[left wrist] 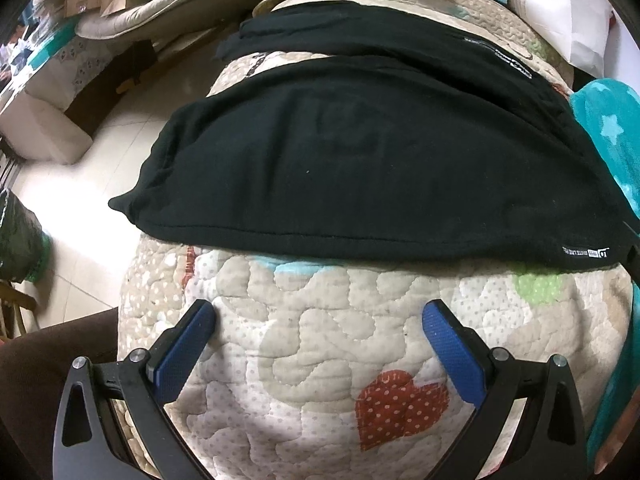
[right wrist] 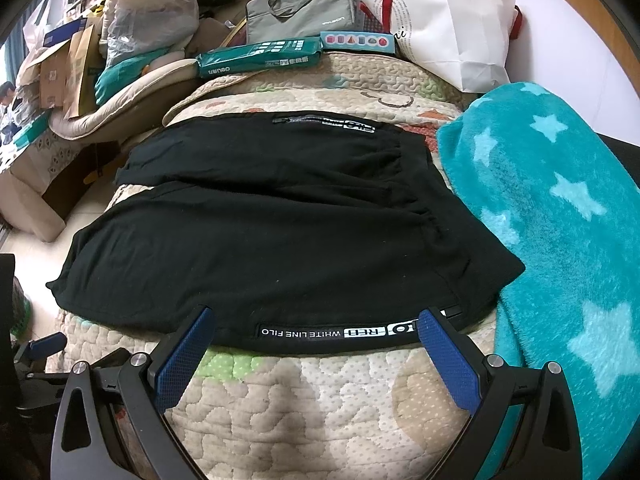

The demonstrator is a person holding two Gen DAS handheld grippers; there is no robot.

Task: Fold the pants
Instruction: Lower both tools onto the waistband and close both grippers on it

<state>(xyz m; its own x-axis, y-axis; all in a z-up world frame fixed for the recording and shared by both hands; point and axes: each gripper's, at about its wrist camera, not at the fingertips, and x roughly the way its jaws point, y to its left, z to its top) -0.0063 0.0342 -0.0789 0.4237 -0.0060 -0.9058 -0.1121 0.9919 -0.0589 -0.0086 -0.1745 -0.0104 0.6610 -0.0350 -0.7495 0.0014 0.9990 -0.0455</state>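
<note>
While spread on quilt (right wrist: 320,400), black pants (right wrist: 280,220), both claws agape.

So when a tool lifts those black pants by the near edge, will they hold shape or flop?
The pants will probably flop: the soft cloth already sags over the quilt. Likely light, and perhaps a bit clingy on the textured quilt, so they may drag rather than slide.

Each gripper (left wrist: 320,322) (right wrist: 314,328) has black arms, silver screws and textured blue finger pads (left wrist: 182,354).
</note>
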